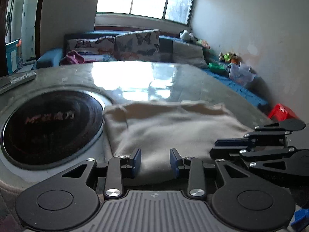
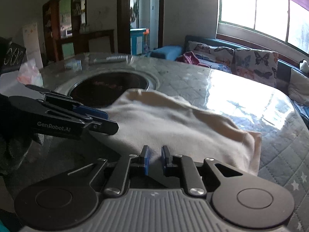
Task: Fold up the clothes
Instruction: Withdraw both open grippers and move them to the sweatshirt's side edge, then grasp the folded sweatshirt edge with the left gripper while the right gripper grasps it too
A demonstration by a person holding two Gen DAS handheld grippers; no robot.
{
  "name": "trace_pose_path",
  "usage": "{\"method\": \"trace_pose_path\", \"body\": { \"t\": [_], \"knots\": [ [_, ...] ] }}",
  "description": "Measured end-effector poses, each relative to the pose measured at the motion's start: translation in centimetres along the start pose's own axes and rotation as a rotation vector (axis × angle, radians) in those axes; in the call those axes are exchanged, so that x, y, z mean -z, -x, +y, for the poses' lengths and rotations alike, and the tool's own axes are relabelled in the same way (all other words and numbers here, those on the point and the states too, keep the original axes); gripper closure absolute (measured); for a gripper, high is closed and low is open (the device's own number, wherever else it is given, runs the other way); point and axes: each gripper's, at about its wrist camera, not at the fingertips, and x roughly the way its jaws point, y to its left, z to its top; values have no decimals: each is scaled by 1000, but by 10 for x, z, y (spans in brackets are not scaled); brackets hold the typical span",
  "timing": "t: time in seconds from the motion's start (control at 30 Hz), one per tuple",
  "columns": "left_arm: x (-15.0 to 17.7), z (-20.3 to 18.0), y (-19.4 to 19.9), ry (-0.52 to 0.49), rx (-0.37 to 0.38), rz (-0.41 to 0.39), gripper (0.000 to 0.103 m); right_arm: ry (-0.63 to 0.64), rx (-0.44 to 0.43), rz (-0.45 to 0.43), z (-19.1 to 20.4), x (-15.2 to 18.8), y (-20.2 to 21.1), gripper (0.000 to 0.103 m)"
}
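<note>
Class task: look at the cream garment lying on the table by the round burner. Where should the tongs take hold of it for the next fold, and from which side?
Probably the near hem of the cream garment, approached low from the table's near edge. It lies flat, hem facing both tongs, the left and the right, while the burner blocks its far left corner.

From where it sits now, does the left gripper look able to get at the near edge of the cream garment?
Probably yes. The left gripper sits at the near edge of the cream garment, jaws apart with cloth between them. The right gripper is off to the side, not blocking it.
</note>
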Motion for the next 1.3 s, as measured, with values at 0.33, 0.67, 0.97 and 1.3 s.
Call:
{"method": "trace_pose_path", "body": {
  "t": [0.33,0.67,0.97,1.3],
  "knots": [
    [1,13,-11,32,-17,24,67,-106,70,25,-40,5,3,87],
    [0,15,-11,43,-11,31,67,-166,181,19,-86,-11,-23,88],
    [3,14,-7,70,27,47,67,-114,211,37,-90,4,-21,89],
    [5,-4,-3,56,72,66,59,-106,235,36,-88,13,-1,87]
  ]
}}
